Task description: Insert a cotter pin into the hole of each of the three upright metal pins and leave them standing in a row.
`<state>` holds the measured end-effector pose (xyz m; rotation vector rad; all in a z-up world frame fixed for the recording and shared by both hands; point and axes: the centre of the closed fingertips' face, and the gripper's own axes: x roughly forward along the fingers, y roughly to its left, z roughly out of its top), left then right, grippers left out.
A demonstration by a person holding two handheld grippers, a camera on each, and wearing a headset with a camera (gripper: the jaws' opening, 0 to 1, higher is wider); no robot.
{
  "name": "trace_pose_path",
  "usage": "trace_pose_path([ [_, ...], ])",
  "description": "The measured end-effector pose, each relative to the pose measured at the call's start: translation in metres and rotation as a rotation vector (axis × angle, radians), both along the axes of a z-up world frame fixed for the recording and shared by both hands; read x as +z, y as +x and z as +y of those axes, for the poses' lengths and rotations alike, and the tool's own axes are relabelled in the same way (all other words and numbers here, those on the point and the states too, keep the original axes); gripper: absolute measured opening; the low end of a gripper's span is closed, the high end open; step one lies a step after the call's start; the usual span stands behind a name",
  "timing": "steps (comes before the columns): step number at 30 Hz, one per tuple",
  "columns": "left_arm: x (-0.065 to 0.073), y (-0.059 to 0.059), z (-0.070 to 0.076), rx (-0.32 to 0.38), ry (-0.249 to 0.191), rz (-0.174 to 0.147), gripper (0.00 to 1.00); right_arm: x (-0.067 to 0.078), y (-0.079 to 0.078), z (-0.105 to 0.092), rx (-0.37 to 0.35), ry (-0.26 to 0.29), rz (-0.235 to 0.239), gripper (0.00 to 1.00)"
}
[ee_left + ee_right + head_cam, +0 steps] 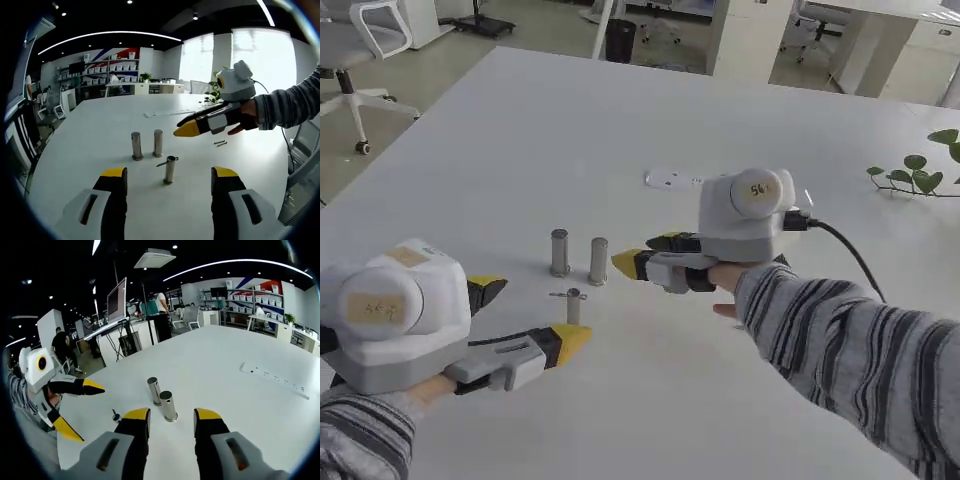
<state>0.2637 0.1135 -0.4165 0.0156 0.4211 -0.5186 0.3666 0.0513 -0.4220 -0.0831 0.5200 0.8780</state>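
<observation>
A power strip (672, 179) and green plant (920, 174) sit on the white table (550, 120).

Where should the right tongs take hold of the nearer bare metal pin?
Grip the metal pin low on its shaft, coming level from the right tongs side: it stands upright and round, straight ahead of the open jaws, and its top should stay free.

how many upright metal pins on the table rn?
3. In the head view, two bare ones stand side by side: left pin, right pin. The third pin stands apart, nearer the person, with a cotter pin through its top. None seem hidden.
</observation>
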Motion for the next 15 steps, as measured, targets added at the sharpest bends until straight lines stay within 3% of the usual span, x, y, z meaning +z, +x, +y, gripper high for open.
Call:
trace_pose_path([
  [4, 0.004, -0.003, -0.002, 0.001, -0.032, 0.002, 0.69, -0.01, 0.005, 0.009, -0.045, 0.043, 0.046, 0.31],
  [9, 0.008, -0.008, -0.003, -0.025, -0.018, -0.003, 0.73, -0.017, 0.008, 0.02, -0.021, 0.033, 0.034, 0.29],
  [12, 0.013, -0.009, -0.003, -0.028, -0.035, -0.015, 0.74, -0.021, 0.012, 0.027, -0.003, 0.019, 0.02, 0.23],
  [15, 0.013, -0.011, -0.003, -0.032, -0.026, -0.011, 0.74, -0.021, 0.015, 0.031, 0.005, 0.026, 0.012, 0.19],
])
